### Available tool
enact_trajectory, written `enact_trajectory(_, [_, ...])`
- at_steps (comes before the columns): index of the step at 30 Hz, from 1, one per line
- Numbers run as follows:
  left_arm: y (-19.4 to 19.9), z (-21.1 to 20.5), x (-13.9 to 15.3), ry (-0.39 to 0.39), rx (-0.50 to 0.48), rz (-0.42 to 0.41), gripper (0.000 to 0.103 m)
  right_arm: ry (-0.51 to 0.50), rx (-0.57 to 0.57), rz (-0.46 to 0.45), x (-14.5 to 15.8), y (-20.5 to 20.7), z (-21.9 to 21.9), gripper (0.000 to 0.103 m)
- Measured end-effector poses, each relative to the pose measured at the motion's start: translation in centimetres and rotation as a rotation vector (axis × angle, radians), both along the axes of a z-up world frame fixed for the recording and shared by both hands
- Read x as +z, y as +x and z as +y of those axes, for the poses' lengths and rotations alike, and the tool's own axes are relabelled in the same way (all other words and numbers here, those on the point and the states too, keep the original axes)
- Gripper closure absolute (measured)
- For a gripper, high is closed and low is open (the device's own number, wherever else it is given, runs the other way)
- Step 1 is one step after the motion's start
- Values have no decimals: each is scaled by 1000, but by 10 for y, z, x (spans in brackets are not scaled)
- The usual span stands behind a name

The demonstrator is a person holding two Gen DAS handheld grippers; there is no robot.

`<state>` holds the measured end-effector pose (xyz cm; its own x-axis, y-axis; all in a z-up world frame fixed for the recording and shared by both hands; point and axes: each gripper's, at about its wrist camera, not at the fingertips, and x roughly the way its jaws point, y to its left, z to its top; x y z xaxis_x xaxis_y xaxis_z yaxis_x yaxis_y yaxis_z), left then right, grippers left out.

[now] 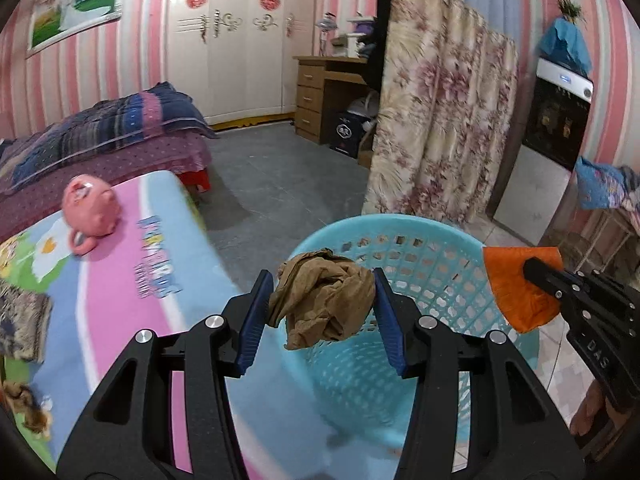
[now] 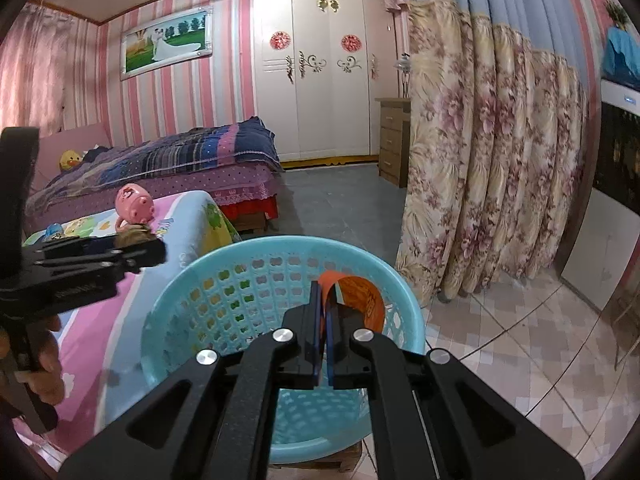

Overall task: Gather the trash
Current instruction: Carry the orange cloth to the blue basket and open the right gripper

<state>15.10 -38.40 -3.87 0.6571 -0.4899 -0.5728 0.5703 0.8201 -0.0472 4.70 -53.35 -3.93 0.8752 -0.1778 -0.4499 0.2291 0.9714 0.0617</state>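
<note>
My left gripper [image 1: 323, 296] is shut on a crumpled brown paper wad [image 1: 324, 300] and holds it over the near-left rim of a light blue plastic basket [image 1: 420, 240]. My right gripper [image 2: 324, 304] is shut on an orange wrapper [image 2: 360, 296] and holds it above the basket [image 2: 192, 300]. In the left wrist view the right gripper [image 1: 532, 270] and its orange wrapper [image 1: 516, 284] are at the basket's right rim. In the right wrist view the left gripper [image 2: 156, 250] is at the left, with a bit of the brown wad [image 2: 134, 238] showing.
A table with a pink and blue cartoon cloth [image 1: 132, 280] lies left of the basket, with a pink pig toy [image 1: 92, 208] on it. A floral curtain [image 1: 440, 120], a bed [image 1: 104, 132], a wooden desk [image 1: 320, 92] and a white wardrobe stand behind.
</note>
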Motion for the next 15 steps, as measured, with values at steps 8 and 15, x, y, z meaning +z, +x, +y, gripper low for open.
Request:
enact_trajectory(8, [15,-15,-6,19,-1,-1,26,18,-6,-5,-6,5,-10,101])
enact_trajectory(15, [30,18,-2,6,90,-13,11,21,0,7,-13,11,-4,101])
